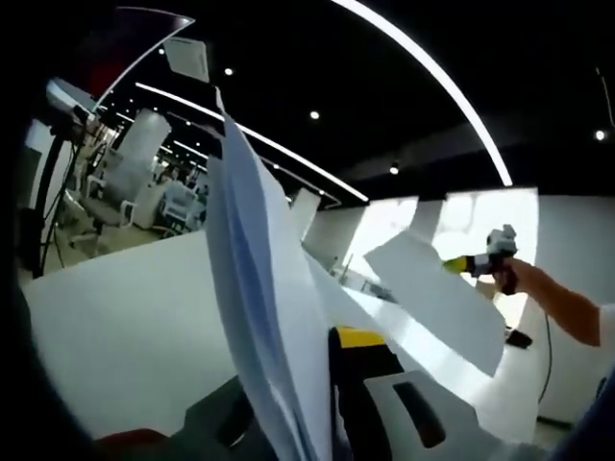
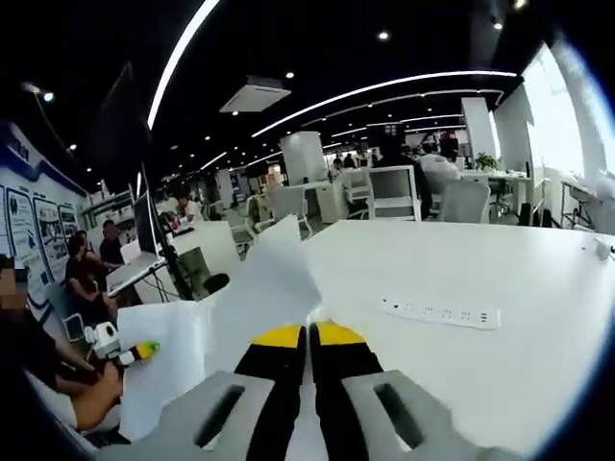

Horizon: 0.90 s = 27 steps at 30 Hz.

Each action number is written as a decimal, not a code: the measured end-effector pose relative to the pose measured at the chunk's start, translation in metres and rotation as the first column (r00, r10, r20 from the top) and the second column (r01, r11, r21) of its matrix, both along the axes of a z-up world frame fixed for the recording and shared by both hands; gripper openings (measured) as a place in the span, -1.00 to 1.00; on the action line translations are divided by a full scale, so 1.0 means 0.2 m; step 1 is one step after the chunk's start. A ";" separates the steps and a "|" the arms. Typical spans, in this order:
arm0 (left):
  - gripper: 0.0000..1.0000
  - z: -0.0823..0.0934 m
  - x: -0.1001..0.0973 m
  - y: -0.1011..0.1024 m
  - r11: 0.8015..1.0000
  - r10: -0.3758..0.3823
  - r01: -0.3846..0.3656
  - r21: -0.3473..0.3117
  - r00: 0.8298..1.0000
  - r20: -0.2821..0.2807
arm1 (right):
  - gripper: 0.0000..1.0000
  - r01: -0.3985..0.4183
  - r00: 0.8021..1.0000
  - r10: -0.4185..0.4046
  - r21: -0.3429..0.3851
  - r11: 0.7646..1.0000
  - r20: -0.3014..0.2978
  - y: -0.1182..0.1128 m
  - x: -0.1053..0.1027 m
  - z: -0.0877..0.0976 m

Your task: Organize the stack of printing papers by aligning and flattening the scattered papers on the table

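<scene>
- A white table carries a power strip lying across it, beyond the right gripper; office chairs stand behind.
- The right gripper's jaws are closed on a sheet of paper, which tilts up and away to the left.
- The left gripper pinches a sheaf of papers, held edge-on and nearly upright, its long axis running upward.
- It probably blocks the table's far side.
</scene>
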<state>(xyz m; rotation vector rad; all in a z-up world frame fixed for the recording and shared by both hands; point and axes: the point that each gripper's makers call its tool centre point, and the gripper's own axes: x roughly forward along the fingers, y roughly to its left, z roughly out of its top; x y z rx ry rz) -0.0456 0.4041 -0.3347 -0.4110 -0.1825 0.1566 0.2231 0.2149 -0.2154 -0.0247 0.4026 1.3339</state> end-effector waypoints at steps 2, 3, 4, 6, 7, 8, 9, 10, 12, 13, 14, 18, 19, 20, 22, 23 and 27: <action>-0.86 0.00 0.00 0.00 1.000 0.001 -0.001 0.000 1.000 -0.004 | -1.00 -0.013 1.000 0.013 0.004 1.000 -0.007 0.02 -0.02 0.00; -0.86 -0.01 0.00 0.00 1.000 0.002 -0.002 0.000 1.000 -0.006 | -1.00 -0.017 1.000 0.017 0.007 1.000 -0.016 0.03 -0.03 0.00; -0.86 -0.01 0.00 0.00 1.000 0.002 -0.002 0.000 1.000 -0.007 | -1.00 -0.022 1.000 0.022 0.009 1.000 -0.018 0.04 -0.04 0.00; -0.86 0.00 0.00 0.00 1.000 0.002 -0.002 0.000 1.000 -0.005 | -1.00 -0.038 0.999 0.038 0.007 0.999 -0.018 0.07 -0.06 0.01; -0.86 0.00 0.00 0.00 1.000 0.002 -0.002 -0.001 1.000 -0.004 | -1.00 -0.045 0.999 0.045 0.006 0.999 -0.016 0.08 -0.08 0.01; -0.86 -0.01 0.01 0.00 1.000 0.003 -0.003 -0.001 1.000 -0.005 | -1.00 -0.049 0.999 0.050 0.006 0.999 -0.016 0.09 -0.08 0.01; -0.86 -0.01 0.01 0.00 1.000 0.003 -0.003 0.000 1.000 -0.007 | -1.00 -0.058 0.998 0.058 0.014 0.998 -0.024 0.11 -0.10 0.01; -0.86 -0.01 0.01 0.00 1.000 0.003 -0.003 0.000 1.000 -0.008 | -1.00 -0.063 0.998 0.063 0.017 0.998 -0.024 0.12 -0.11 0.01; -0.86 -0.01 0.01 0.00 1.000 0.004 -0.004 0.000 1.000 -0.009 | -1.00 -0.078 0.997 0.078 0.014 0.997 -0.025 0.15 -0.14 0.00; -0.86 -0.01 0.01 0.00 1.000 0.003 -0.003 0.001 1.000 -0.009 | -1.00 -0.083 0.996 0.083 0.013 0.996 -0.026 0.15 -0.15 0.00; -0.86 -0.01 0.01 0.00 1.000 0.003 -0.003 0.001 1.000 -0.009 | -1.00 -0.092 0.995 0.092 0.012 0.996 -0.031 0.17 -0.17 0.00; -0.86 -0.01 0.01 0.00 1.000 0.004 -0.004 0.008 1.000 -0.009 | -1.00 -0.112 0.993 0.113 0.016 0.994 -0.040 0.22 -0.22 -0.01; -0.85 -0.01 0.01 0.00 1.000 0.004 -0.004 0.015 1.000 -0.012 | -1.00 -0.119 0.992 0.120 0.020 0.993 -0.041 0.23 -0.23 -0.01; -0.85 -0.01 0.02 0.00 1.000 0.006 -0.006 0.021 1.000 -0.015 | -1.00 -0.127 0.991 0.128 0.020 0.992 -0.043 0.25 -0.24 -0.01; -0.85 -0.01 0.02 -0.01 1.000 0.002 -0.002 0.028 1.000 -0.016 | -1.00 -0.138 0.989 0.139 0.019 0.990 -0.045 0.27 -0.27 -0.03; -0.85 -0.01 0.02 -0.01 1.000 0.002 -0.002 0.027 1.000 -0.015 | -1.00 -0.140 0.989 0.141 0.017 0.990 -0.045 0.27 -0.27 -0.03; -0.85 -0.01 0.02 -0.01 1.000 -0.003 0.003 0.029 1.000 -0.018 | -1.00 -0.155 0.986 0.155 0.008 0.988 -0.052 0.31 -0.31 -0.05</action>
